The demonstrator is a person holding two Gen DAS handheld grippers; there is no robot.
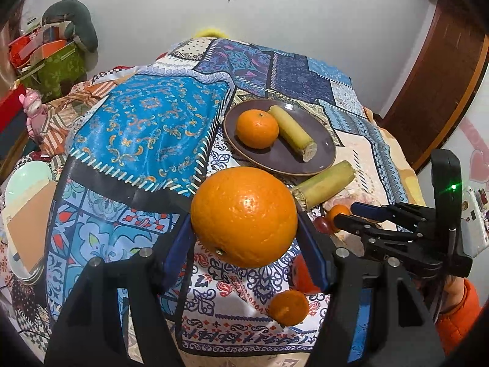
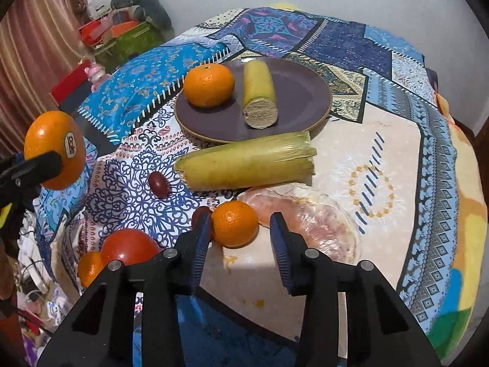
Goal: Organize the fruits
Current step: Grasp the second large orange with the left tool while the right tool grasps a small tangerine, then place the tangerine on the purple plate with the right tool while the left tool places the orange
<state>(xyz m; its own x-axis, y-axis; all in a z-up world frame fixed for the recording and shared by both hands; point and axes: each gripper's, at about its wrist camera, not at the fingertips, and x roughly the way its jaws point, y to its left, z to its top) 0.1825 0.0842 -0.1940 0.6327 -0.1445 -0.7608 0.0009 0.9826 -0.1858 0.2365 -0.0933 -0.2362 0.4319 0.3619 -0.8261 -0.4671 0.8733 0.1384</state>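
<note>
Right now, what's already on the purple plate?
On the purple plate lie a mandarin and a short sugarcane piece, side by side. The plate's right half is bare. What lies under the two cannot be seen.

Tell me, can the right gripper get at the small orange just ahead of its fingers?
Probably yes: the small orange sits between the right gripper's open fingertips, only a dark grape beside it.
</note>
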